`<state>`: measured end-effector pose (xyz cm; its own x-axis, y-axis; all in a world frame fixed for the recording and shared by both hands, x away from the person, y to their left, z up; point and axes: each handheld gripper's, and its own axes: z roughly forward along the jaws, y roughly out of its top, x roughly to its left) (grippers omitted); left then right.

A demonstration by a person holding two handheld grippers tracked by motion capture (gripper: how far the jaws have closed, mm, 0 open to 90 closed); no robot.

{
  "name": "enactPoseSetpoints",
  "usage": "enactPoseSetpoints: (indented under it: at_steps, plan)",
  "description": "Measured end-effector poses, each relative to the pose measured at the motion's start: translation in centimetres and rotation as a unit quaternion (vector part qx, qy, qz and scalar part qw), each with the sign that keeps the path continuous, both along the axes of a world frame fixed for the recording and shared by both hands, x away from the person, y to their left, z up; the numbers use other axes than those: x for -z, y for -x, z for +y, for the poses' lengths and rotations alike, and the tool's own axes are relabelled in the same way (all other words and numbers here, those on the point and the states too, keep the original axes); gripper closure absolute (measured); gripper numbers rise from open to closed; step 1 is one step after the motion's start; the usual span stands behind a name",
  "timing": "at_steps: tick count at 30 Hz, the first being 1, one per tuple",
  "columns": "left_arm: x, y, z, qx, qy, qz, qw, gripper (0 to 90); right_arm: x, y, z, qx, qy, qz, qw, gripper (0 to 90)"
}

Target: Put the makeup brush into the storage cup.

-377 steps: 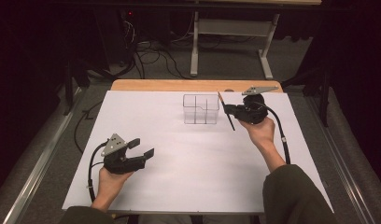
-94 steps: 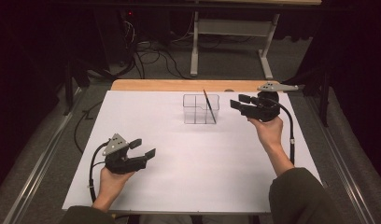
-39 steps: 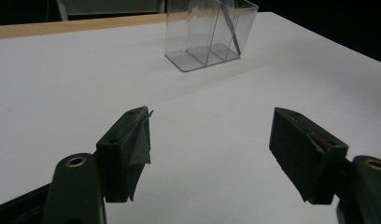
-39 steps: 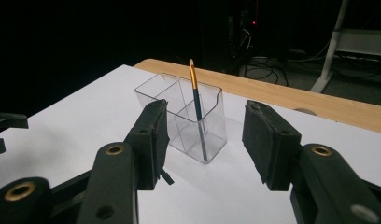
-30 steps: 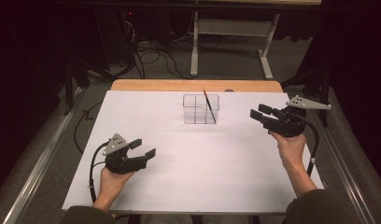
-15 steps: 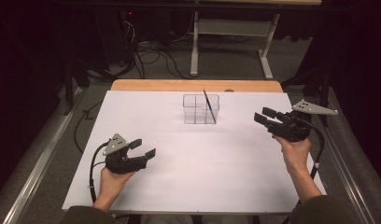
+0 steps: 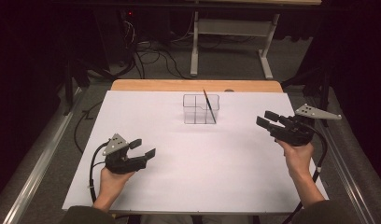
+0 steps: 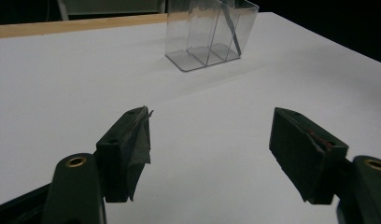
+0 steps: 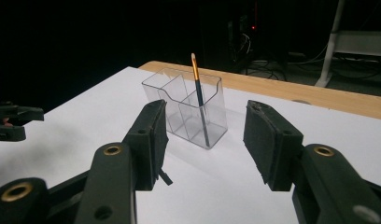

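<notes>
We see a clear plastic organiser box with several compartments point(image 7: 201, 109) standing upright toward the far middle of the white worktop point(image 7: 193, 182), a little short of the bare wooden strip point(image 7: 156, 85) along its far edge. A thin dark pencil-like stick with an orange-gold band near its top point(image 7: 209, 106) stands inside the box, in the compartment at its right end in the high view, leaning so that its upper end tilts left and rises above the rim. In the right claw's view the same stick point(image 9: 199, 98) stands in the near right corner compartment of the box point(image 9: 184, 109).

Our left claw point(image 7: 145, 148) rests low at the near left of the worktop, its jaws apart with only white surface between them; the box point(image 8: 208, 32) lies well ahead of it. Our right claw point(image 7: 267, 118) is held at the right side of the worktop, pointing left toward the box, well apart from it. Its jaws also stand apart and grip nothing.
</notes>
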<state>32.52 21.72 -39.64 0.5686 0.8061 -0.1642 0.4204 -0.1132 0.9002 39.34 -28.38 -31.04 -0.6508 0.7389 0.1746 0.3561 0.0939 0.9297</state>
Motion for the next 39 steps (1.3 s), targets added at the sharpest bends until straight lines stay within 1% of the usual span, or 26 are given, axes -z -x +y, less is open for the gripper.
enactPoseSetpoints:
  at_steps: [5,8,25,39]
  plan:
    - [0.0,0.1,0.0,0.0,0.001,-0.001,1.0,29.3,0.1,0.4,-0.1,-0.002,-0.002,-0.001,1.0,50.7]
    - [-0.1,0.1,0.1,0.001,0.009,0.001,1.0,29.3,0.2,0.6,-0.2,-0.003,-0.002,-0.002,1.0,50.7]
    - [-0.1,0.1,0.0,0.001,0.007,0.0,1.0,29.3,0.8,2.1,-0.8,-0.005,-0.006,0.0,1.0,50.7]
    - [0.0,0.1,0.0,0.001,0.008,0.001,1.0,29.3,1.3,2.8,-0.8,-0.009,-0.013,0.002,0.9999,50.7]
